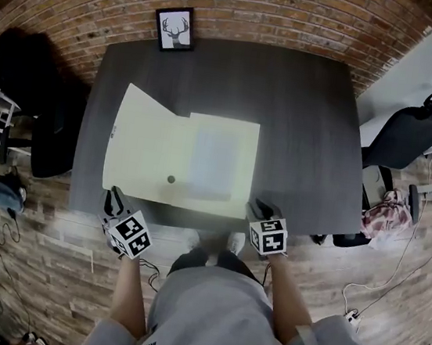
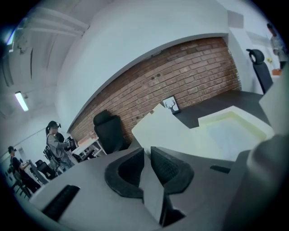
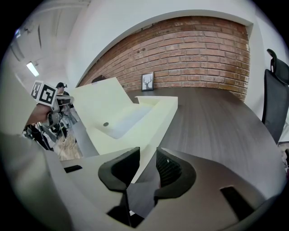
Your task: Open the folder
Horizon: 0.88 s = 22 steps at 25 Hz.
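A pale yellow folder (image 1: 151,155) lies open on the dark table (image 1: 307,140), its cover spread flat to the left and a white sheet (image 1: 214,160) on the right half. A small dark dot (image 1: 171,178) sits near the fold. My left gripper (image 1: 116,194) is at the table's near edge, just off the folder's near left corner. Its jaws (image 2: 147,155) stand a narrow gap apart with nothing between them, and the folder (image 2: 171,131) lies beyond. My right gripper (image 1: 259,208) is at the near right corner. The folder's (image 3: 131,117) corner runs into the gap of its jaws (image 3: 148,155), which stand apart.
A framed deer picture (image 1: 175,28) leans against the brick wall at the table's back. A black chair (image 1: 29,96) stands to the left and an office chair (image 1: 415,127) to the right. People (image 2: 56,144) stand far off in the left gripper view.
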Available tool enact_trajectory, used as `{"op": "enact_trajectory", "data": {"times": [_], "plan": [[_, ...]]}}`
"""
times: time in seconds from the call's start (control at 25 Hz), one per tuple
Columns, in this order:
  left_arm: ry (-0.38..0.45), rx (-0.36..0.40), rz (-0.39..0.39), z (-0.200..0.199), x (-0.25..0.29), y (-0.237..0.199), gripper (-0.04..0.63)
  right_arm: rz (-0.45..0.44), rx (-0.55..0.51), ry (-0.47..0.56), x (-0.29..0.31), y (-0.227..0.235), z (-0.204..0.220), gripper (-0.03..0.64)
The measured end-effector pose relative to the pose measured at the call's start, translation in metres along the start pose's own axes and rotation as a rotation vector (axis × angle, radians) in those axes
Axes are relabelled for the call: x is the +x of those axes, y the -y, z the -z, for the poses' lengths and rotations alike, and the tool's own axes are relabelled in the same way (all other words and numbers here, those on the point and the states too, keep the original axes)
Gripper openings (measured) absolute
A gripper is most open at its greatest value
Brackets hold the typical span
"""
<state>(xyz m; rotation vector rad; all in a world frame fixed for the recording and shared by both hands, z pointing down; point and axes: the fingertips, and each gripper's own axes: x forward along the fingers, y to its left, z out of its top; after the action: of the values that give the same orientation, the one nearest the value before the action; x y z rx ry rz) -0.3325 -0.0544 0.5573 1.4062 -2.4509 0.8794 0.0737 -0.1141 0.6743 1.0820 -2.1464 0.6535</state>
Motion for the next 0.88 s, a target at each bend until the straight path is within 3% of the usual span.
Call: {"op": "enact_trajectory", "data": {"times": [0.4, 0.88], "plan": [[-0.168, -0.132, 0.007, 0.045, 0.029, -0.015, 0.035, 0.013, -0.01, -0.013, 0.0, 0.0, 0.001, 0.104], [-0.264, -0.18, -0.015, 0.081, 0.029, -0.022, 0.029, 0.044, -0.005, -0.022, 0.002, 0.007, -0.004, 0.112]]}}
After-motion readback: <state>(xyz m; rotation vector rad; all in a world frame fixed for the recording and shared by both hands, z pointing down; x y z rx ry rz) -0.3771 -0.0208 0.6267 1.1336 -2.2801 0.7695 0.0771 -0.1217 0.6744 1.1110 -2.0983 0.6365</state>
